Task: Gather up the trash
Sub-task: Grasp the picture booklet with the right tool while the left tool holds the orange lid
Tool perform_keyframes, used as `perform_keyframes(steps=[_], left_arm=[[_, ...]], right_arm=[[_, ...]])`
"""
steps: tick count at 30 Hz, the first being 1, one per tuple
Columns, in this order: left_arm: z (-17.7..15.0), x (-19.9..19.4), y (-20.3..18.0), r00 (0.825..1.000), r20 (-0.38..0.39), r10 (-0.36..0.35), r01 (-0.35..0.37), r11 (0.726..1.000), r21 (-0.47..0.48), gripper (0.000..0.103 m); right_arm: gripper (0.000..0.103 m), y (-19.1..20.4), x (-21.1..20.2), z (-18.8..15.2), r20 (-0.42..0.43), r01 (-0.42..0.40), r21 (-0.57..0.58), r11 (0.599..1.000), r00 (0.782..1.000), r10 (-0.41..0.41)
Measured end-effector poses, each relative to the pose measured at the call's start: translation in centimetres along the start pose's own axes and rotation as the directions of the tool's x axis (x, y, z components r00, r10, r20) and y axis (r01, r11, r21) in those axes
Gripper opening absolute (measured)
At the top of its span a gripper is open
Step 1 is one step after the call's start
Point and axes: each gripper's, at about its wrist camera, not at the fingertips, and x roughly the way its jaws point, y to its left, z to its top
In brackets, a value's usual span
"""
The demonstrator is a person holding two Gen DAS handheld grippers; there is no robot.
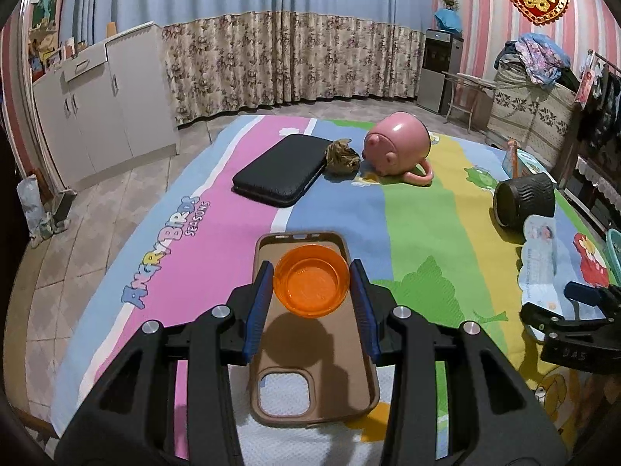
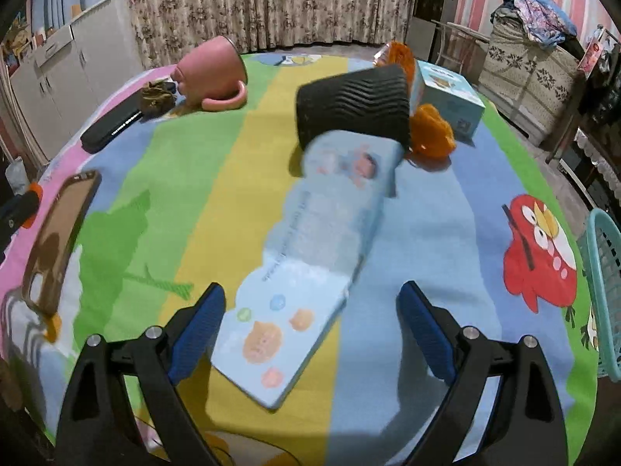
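Note:
My left gripper is shut on a small orange translucent plastic dish, its blue pads pressing on both sides, held just above a brown phone case on the cartoon mat. My right gripper stands wide open over the near end of a flattened light-blue carton, which lies between the fingers untouched. A crumpled brown wad sits by a tipped pink mug. Orange crumpled plastic lies behind a black ribbed cup on its side.
A black flat case lies far left on the mat. A light-blue box stands behind the black cup. A teal basket sits at the mat's right edge. White cabinets and curtains ring the room.

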Motion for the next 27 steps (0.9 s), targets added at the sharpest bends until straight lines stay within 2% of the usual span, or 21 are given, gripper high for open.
perform_keyframes(steps=[10, 13, 21, 24, 27], left_arm=[[-0.7, -0.8, -1.5, 1.0, 0.0, -0.02, 0.02, 1.0, 0.014, 0.039], [-0.9, -1.3, -2.2, 0.999, 0.004, -0.032, 0.032, 0.999, 0.017, 0.039], [-1.4, -1.9, -4.1, 0.998, 0.006, -0.055, 0.054, 0.998, 0.023, 0.039], [-2.0, -1.8, -5.2, 0.998, 0.002, -0.063, 0.063, 0.997, 0.036, 0.039], [-2.7, -1.5, -6.6, 0.998, -0.013, -0.067, 0.068, 0.996, 0.057, 0.039]], right_arm=[[0.09, -3.6, -1.0, -0.9, 0.01, 0.02, -0.001, 1.0, 1.0, -0.02], [0.09, -4.2, -1.5, -1.2, 0.027, -0.015, 0.008, 1.0, 1.0, 0.015], [0.09, -3.2, -2.1, -2.1, 0.044, -0.049, -0.05, 0.998, 0.998, 0.051], [0.089, -2.6, -1.8, -2.4, 0.049, -0.032, -0.086, 0.996, 0.998, 0.036], [0.081, -2.8, -1.8, -2.6, 0.046, -0.065, -0.086, 0.994, 0.997, 0.069]])
